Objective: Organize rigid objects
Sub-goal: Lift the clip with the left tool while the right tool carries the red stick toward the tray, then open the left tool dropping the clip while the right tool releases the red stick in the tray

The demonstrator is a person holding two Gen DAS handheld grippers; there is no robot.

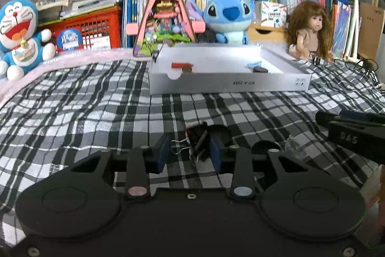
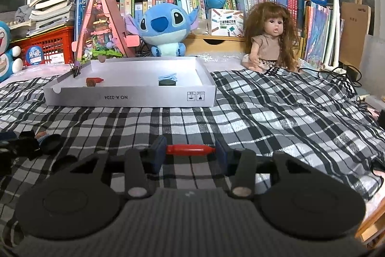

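Ahead of both my grippers, the white box (image 2: pixel 130 98) hides most of its contents behind its front wall. My right gripper (image 2: pixel 191 150) clamps a small red pen (image 2: pixel 190 149) crosswise, its ends against the pads. My left gripper (image 1: pixel 190 148) pinches a black binder clip (image 1: pixel 196 140), partly hidden.

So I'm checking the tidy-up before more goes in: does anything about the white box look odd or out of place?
One thing: a black binder clip is clamped on the white box's far-left rim instead of lying inside with the other small items. The box is also turned so its printed label reads upside down.
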